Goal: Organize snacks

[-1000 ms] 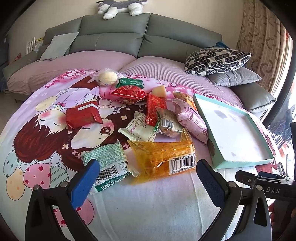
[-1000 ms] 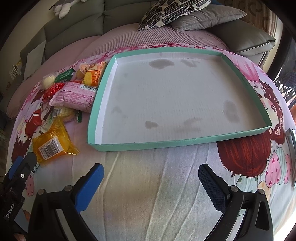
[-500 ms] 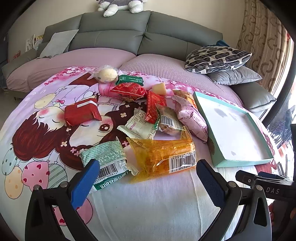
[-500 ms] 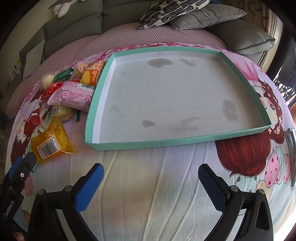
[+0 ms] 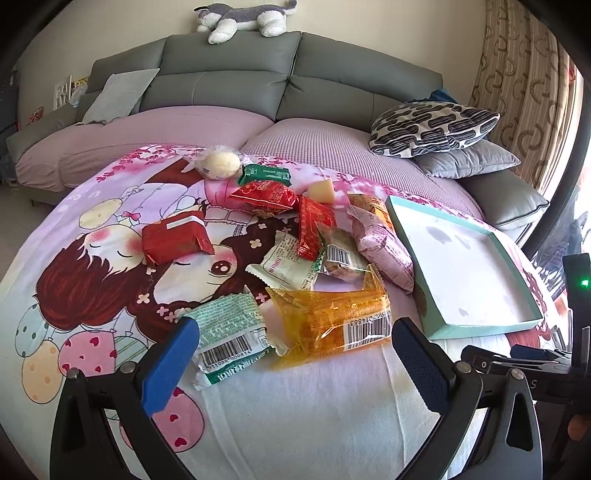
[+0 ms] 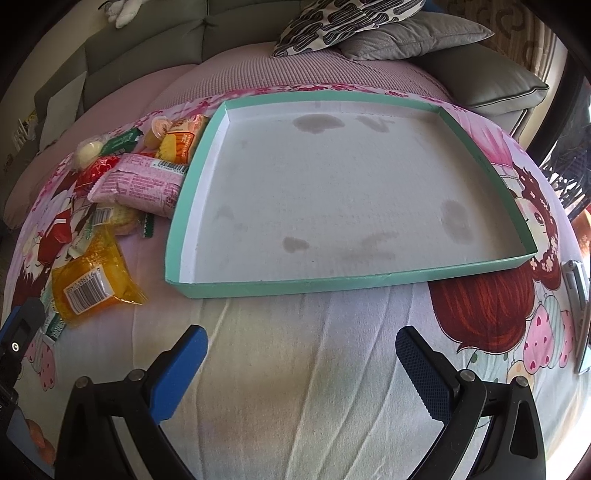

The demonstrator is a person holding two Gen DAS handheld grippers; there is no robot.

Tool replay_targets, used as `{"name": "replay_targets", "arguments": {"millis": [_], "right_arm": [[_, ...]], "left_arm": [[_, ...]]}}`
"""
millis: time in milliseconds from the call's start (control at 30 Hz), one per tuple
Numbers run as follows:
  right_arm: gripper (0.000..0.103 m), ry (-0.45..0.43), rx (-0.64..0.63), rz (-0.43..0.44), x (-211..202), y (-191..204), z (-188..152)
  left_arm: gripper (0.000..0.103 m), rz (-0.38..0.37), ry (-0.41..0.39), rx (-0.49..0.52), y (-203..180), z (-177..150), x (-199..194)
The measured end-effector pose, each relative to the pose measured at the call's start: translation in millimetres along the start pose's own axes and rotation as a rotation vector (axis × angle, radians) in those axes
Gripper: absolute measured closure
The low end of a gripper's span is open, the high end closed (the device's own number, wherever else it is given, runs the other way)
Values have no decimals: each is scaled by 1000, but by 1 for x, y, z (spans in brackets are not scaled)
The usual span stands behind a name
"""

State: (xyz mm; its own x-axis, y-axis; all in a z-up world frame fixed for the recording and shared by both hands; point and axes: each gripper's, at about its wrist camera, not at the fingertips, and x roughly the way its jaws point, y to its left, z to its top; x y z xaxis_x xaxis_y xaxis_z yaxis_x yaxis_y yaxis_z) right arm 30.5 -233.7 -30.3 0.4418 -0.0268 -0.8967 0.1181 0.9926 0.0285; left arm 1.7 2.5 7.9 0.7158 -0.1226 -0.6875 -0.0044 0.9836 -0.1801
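Note:
Several snack packets lie in a heap on a cartoon-print cloth. Nearest my open left gripper (image 5: 291, 354) are an orange packet (image 5: 332, 314) and a green-white packet (image 5: 229, 332). Behind them lie a red packet (image 5: 173, 243), a pink packet (image 5: 384, 247) and a round bun (image 5: 221, 164). A shallow teal tray (image 5: 480, 325) with a white floor stands right of the heap, with nothing in it. My right gripper (image 6: 301, 354) is open and empty, just before the tray's near wall (image 6: 295, 286). The orange packet also shows in the right wrist view (image 6: 92, 280).
A grey sofa (image 5: 229, 74) with a patterned cushion (image 5: 432, 125) stands behind the cloth. A plush toy (image 5: 240, 18) lies on the sofa back. A curtain (image 5: 524, 81) hangs at the right. A silver object (image 6: 580, 295) lies at the cloth's right edge.
Both grippers have moved slightly forward toward the snacks and the tray. Both stay open. Nothing on the cloth has moved.

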Motion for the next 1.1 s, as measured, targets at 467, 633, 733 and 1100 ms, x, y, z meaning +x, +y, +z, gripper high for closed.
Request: {"name": "replay_targets", "arguments": {"millis": [467,633,733,1100], "right_arm": [[0,-198,-114,216,-39,56,3],[0,-156,-217,254,-36,92,3],[0,-165,-250,305,-38,107,0],[0,-145,-306,329,-22,132,2]], "left_arm": [[0,57,-22,-55,38,3,-13],[0,101,37,-30,43,4,-2],[0,106,106,-71,54,5,6],[0,71,222,-221,90,8,17]]}}
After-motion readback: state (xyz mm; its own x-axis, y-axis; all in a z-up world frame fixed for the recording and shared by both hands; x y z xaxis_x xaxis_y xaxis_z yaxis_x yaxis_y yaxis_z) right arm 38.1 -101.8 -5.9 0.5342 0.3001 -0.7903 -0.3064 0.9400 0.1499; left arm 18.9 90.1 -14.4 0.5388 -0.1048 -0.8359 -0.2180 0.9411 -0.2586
